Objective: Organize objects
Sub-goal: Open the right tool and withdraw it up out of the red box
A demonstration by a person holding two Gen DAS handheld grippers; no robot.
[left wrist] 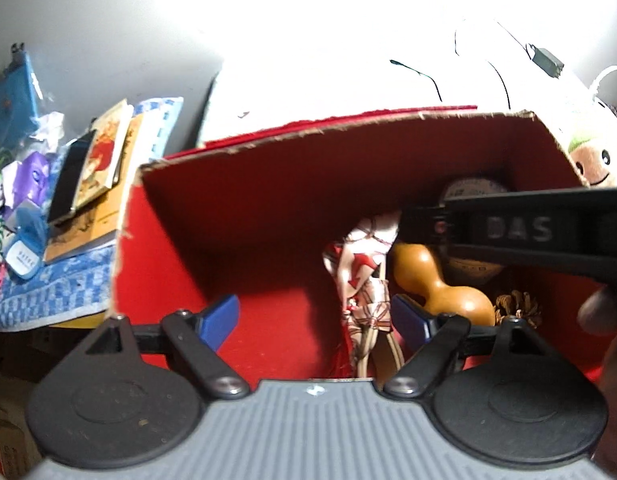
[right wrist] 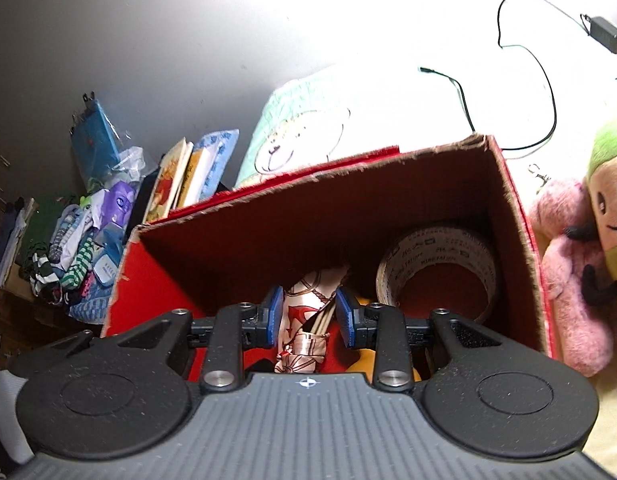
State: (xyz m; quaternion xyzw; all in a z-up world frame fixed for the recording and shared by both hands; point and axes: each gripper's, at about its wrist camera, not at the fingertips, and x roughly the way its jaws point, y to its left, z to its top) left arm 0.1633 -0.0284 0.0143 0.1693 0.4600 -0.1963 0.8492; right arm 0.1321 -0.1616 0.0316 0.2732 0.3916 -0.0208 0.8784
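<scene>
**Two grippers over the red box**

The red box (right wrist: 244, 240) sits open, and both tools point down into it.

The right gripper (right wrist: 311, 314) has its two blue pads (right wrist: 275, 314) a little way apart, one on each side of the wrapped doll (right wrist: 306, 320). The doll is right between the pads, close to both. I cannot tell if the pads touch it, so I cannot say if the tool has hold of it. Just past the right pad, deeper in the box, a big roll of tape (right wrist: 438, 264) stands against the wall. A bit of yellow gourd (right wrist: 364, 356) peeks out under that pad.

The left gripper (left wrist: 316, 318) is wide open, with nothing in it. The doll (left wrist: 362, 280) is in front of it, nearer its right pad (left wrist: 408, 320). The brown gourd (left wrist: 436, 284) lies just behind that same pad, and a small pine cone (left wrist: 516, 306) lies farther to the right. The black arm of the other tool (left wrist: 528, 232) crosses above them.

Outside the box, right of the right gripper, lie soft plush toys (right wrist: 576, 272). Far off to the left is a pile of books (right wrist: 176, 176) and socks (right wrist: 72, 264).
</scene>
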